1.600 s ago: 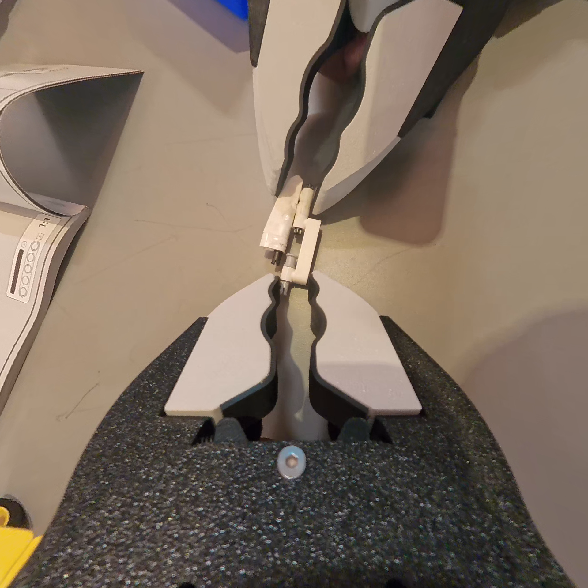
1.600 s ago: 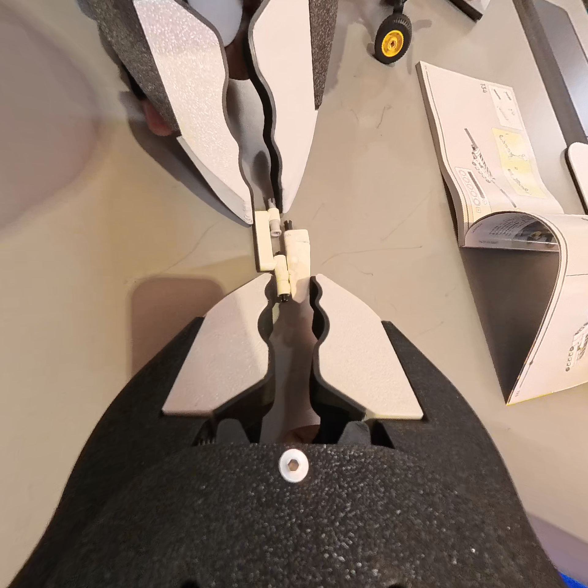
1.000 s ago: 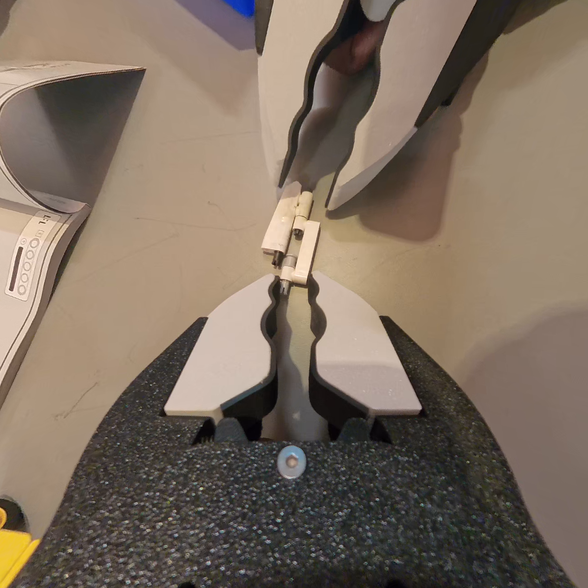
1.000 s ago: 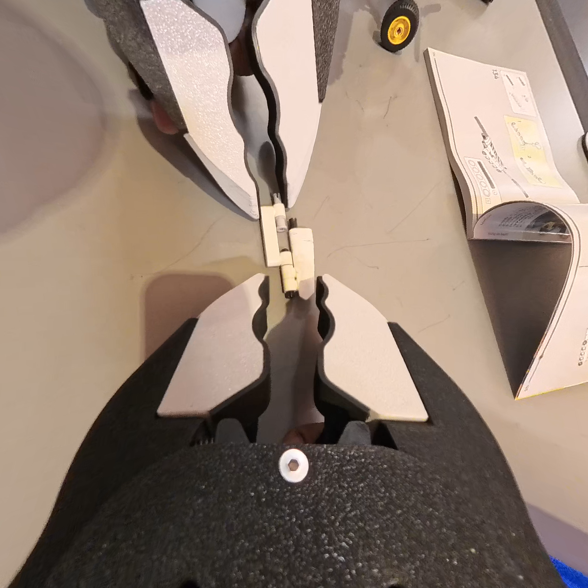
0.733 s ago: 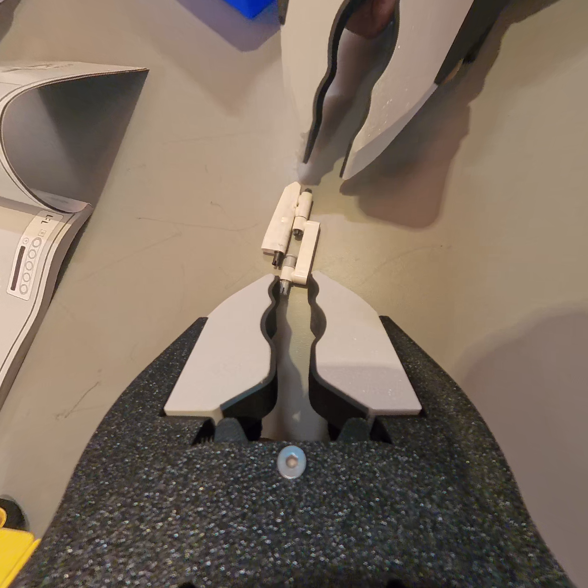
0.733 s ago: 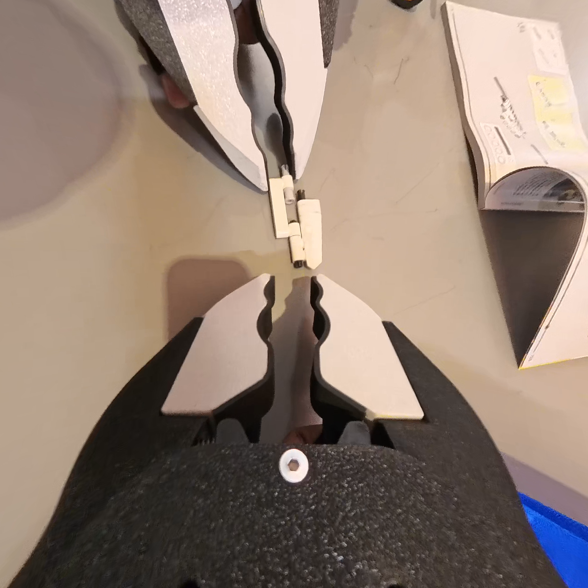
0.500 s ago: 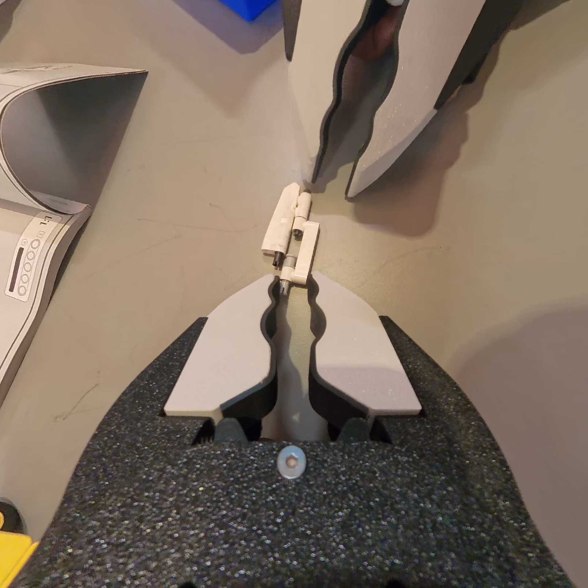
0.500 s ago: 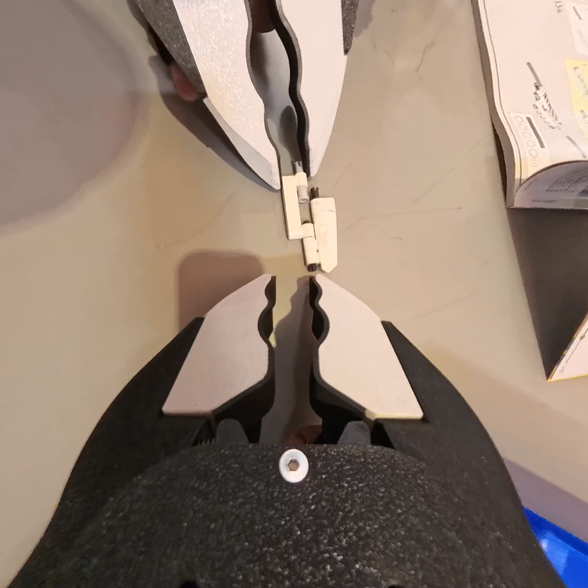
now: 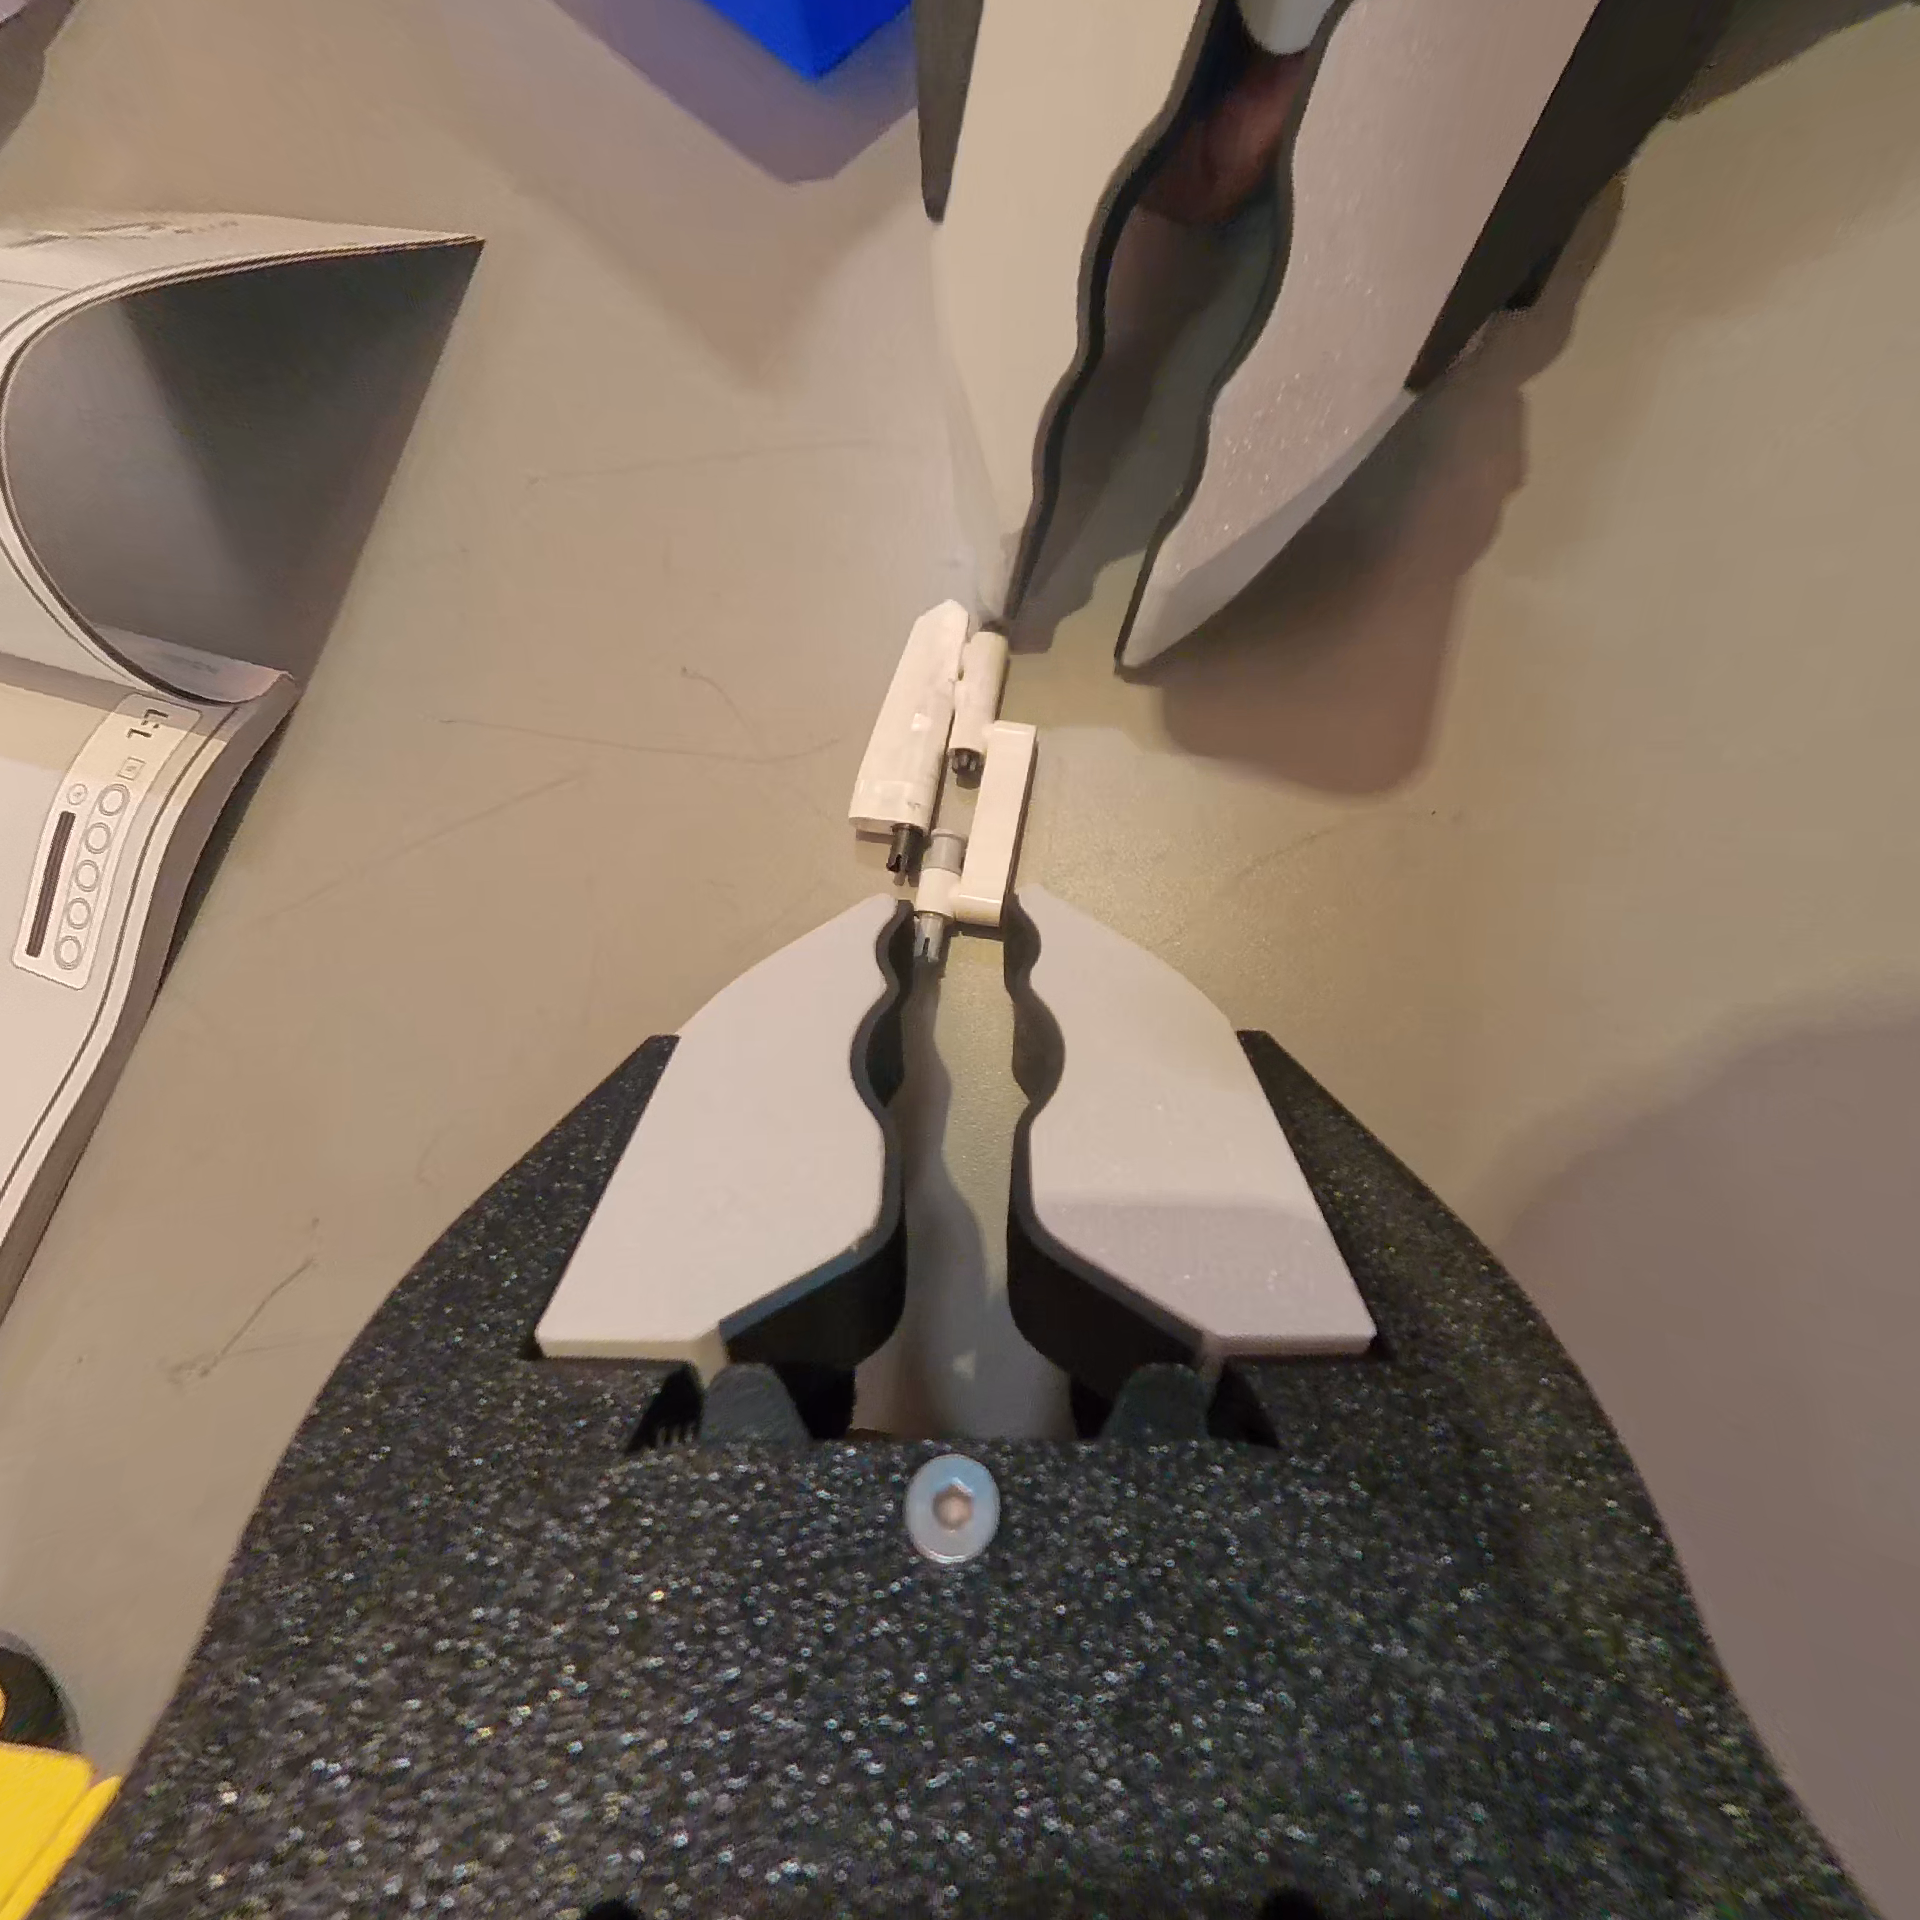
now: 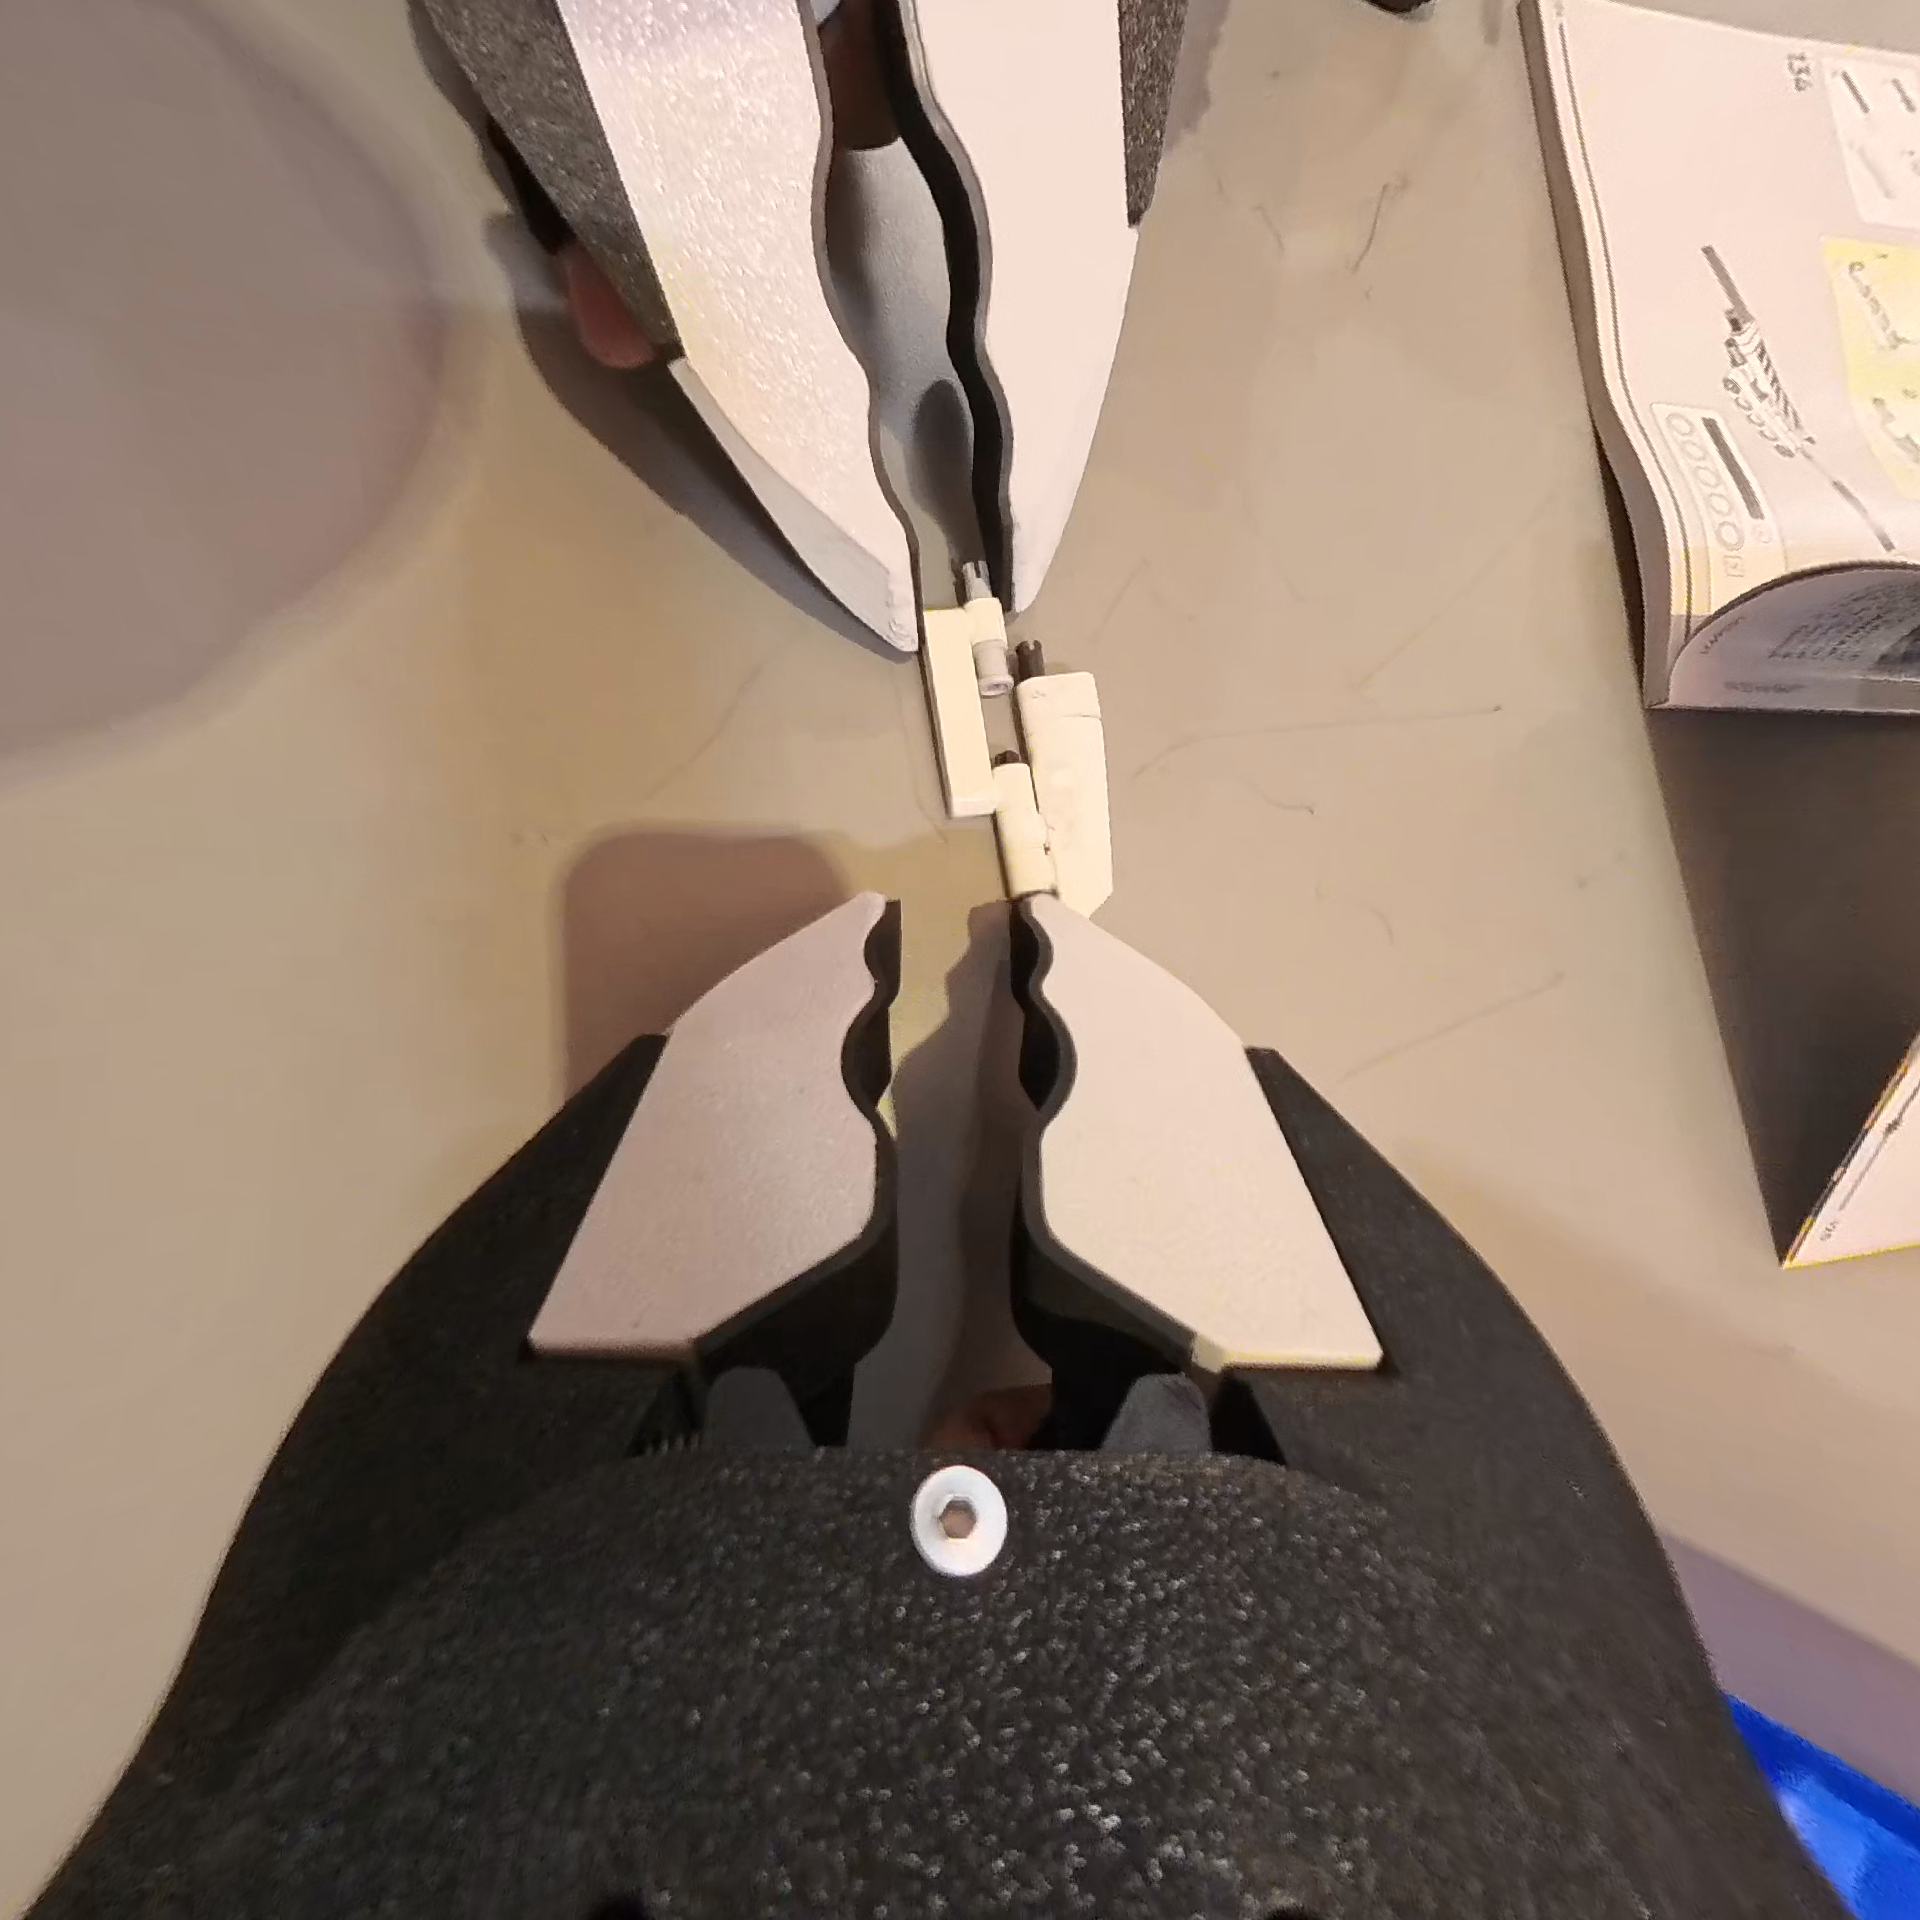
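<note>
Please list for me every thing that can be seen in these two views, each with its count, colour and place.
brick assembly: one, white with small grey and black pins, flat on the table between the two grippers.
booklet: one, white and grey, open with a curled page, at the table's side.
blue thing: one, at the far edge of the left view, mostly cut off.
yellow piece: one, at the left view's bottom corner, with a dark round part beside it.
table: one, grey-beige, scratched.
left gripper: one, grey fingers on a black body, shut on one end of the assembly.
right gripper: one, same colours, open; one fingertip touches the assembly's other end.
</note>
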`<control>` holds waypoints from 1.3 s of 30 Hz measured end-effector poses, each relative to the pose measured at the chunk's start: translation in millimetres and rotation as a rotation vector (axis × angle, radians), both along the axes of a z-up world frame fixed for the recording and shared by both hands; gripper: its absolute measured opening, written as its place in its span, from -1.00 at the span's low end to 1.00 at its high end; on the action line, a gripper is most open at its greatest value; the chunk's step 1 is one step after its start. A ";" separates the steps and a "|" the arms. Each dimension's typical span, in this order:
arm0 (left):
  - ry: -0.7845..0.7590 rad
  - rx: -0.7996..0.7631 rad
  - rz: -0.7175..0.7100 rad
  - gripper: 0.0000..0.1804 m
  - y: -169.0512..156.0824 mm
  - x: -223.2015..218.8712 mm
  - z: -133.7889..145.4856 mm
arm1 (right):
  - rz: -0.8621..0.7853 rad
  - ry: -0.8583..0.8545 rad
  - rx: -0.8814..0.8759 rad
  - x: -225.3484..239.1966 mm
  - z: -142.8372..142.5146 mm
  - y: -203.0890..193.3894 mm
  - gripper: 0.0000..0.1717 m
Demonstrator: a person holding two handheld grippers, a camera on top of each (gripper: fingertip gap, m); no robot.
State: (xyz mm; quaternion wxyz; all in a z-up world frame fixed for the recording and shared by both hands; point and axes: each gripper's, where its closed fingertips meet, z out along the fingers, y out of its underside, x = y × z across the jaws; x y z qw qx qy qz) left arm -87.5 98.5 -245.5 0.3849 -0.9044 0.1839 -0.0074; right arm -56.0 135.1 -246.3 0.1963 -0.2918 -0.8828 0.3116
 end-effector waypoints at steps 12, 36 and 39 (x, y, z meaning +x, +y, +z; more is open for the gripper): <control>-0.004 0.002 -0.003 -0.82 0.6 1.2 0.1 | -0.019 -0.016 -0.018 -1.6 -0.7 -3.3 -0.78; -0.010 0.007 0.000 -0.82 1.2 0.7 0.6 | -0.053 -0.002 -0.002 -7.1 1.4 6.4 -0.76; -0.009 0.007 0.000 -0.82 1.2 0.4 0.6 | -0.067 0.042 -0.012 -12.7 7.1 10.4 -0.76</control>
